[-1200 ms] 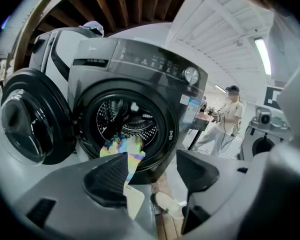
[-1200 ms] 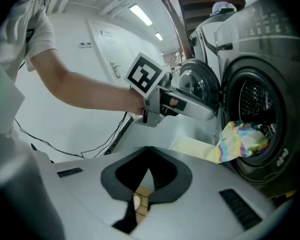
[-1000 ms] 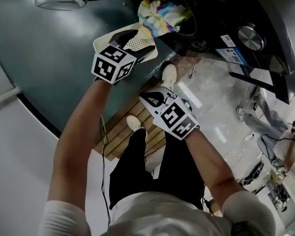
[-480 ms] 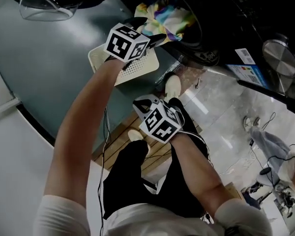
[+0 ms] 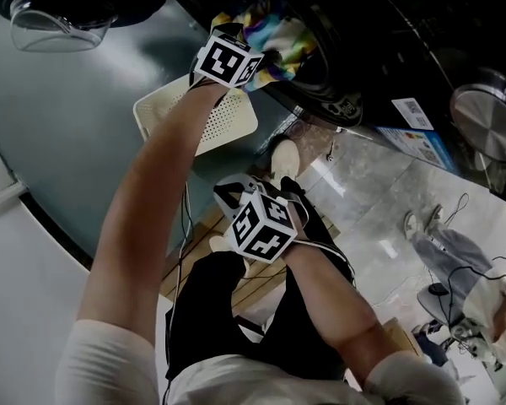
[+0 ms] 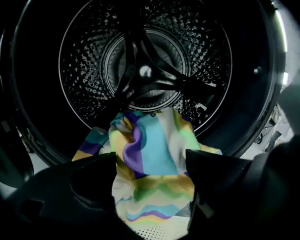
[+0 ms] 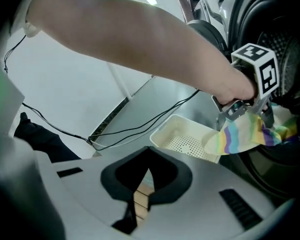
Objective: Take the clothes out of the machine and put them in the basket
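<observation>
The drum [image 6: 90,49] is bright, glossy metal stamped all over with fine dimples, and the garment [image 6: 155,154] hanging from its mouth is soft, matt cloth, limp and creased. The basket [image 5: 228,125] is cream matt plastic pierced with small holes. The door bowl [image 5: 55,34] is clear and glossy, and the pale floor [image 5: 363,192] shines like polished stone beside dull wooden slats [image 5: 194,243].

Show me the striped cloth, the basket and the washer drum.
striped cloth [image 6: 156,148]: left gripper view, its turquoise middle fold.
basket [image 5: 233,121]: head view, its perforated wall.
washer drum [image 6: 90,49]: left gripper view, dimpled back wall.
</observation>
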Demonstrator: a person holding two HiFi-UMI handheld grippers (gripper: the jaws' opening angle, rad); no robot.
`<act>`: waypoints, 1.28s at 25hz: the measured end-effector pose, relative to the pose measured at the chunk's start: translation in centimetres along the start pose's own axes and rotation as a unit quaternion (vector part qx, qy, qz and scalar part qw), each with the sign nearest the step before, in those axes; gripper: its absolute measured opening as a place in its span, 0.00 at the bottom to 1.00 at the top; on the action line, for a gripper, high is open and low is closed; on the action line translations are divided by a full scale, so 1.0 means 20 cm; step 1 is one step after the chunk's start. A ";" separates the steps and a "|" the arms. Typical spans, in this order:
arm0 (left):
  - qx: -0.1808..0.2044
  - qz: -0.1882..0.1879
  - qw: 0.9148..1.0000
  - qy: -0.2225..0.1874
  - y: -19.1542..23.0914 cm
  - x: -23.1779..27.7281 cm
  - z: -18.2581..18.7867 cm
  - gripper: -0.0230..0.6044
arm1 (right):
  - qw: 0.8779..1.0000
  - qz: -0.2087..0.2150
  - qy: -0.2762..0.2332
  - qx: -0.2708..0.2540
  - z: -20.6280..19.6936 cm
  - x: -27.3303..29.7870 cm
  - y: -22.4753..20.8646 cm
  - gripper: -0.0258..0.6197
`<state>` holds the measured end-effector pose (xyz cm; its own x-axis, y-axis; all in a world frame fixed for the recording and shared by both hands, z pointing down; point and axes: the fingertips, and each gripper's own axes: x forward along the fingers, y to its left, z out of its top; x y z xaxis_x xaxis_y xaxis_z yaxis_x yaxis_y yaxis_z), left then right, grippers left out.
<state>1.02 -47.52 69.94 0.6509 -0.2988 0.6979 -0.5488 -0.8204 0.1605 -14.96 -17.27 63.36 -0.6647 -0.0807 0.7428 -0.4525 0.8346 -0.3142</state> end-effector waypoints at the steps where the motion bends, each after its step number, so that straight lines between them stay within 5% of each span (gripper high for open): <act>1: -0.001 -0.001 1.000 0.007 0.01 0.03 -0.02 0.71 | 1.000 0.001 -0.002 0.003 -0.01 -0.01 -0.01 0.05; 9: -0.023 -0.018 0.999 0.036 0.02 0.18 -0.08 0.68 | 1.000 0.009 -0.008 0.002 -0.04 -0.04 -0.01 0.05; 20: -0.061 -0.012 0.998 0.030 -0.01 0.18 -0.08 0.21 | 1.000 0.002 -0.013 0.012 -0.06 -0.06 -0.06 0.05; 32: -0.073 -0.019 0.995 -0.061 -0.05 -0.17 0.18 0.18 | 0.999 -0.017 -0.006 0.036 -0.09 0.04 -0.05 0.04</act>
<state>1.25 -47.42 65.02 0.7265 -0.3330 0.6011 -0.5871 -0.7554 0.2910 -14.09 -17.13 65.36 -0.6555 -0.1154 0.7463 -0.5159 0.7901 -0.3310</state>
